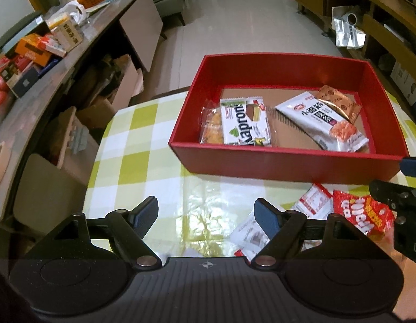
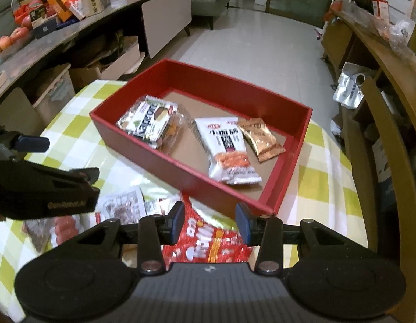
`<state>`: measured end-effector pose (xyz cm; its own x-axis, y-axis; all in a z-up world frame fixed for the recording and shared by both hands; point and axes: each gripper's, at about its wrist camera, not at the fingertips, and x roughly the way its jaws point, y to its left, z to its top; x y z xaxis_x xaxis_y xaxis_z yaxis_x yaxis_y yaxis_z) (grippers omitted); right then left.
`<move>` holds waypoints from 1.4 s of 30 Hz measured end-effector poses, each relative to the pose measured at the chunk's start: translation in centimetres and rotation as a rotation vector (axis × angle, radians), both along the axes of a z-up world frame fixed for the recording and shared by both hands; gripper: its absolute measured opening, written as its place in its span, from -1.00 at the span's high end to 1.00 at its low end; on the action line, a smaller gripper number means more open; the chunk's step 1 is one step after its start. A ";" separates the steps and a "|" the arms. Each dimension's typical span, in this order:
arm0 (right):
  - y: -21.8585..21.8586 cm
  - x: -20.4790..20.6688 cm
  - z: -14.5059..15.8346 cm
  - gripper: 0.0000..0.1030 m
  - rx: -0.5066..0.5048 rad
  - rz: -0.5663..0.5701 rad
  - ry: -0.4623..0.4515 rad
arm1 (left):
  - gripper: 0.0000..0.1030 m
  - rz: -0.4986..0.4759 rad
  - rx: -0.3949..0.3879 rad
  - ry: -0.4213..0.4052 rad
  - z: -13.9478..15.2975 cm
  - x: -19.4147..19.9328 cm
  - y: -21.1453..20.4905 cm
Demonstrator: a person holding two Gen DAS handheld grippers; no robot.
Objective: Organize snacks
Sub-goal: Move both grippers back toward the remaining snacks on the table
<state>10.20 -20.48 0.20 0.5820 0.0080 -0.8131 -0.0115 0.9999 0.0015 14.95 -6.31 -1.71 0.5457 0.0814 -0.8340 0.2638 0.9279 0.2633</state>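
Note:
A red box (image 1: 285, 161) (image 2: 186, 167) stands on the checked table. It holds a white Kapron pack (image 1: 244, 125) (image 2: 150, 119) lying on a clear cracker pack, a white noodle-snack pack (image 1: 323, 121) (image 2: 226, 145) and a gold sachet (image 1: 339, 102) (image 2: 261, 137). My left gripper (image 1: 206, 211) is open and empty over the table in front of the box. My right gripper (image 2: 210, 222) is open, its fingers on either side of a red snack bag (image 2: 208, 245) (image 1: 361, 212) lying before the box. White-and-red packets (image 1: 312, 202) (image 2: 121, 202) lie beside it.
The table has a green-and-white checked cloth (image 1: 132, 145) (image 2: 320, 185). A long counter (image 1: 27, 102) (image 2: 46, 45) with boxes and apples runs along the left. A wooden shelf unit (image 2: 382, 102) stands on the right. Tiled floor lies beyond the table.

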 end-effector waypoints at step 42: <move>1.9 -3.3 -2.2 -0.05 0.022 0.056 0.113 | -0.68 0.142 -0.113 0.221 -3.1 -2.0 8.1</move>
<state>6.90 -18.63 -2.03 0.4849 0.0565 -0.8727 -0.0654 0.9975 0.0282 12.92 1.77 -4.76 0.3398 0.0434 -0.9395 0.1687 0.9799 0.1063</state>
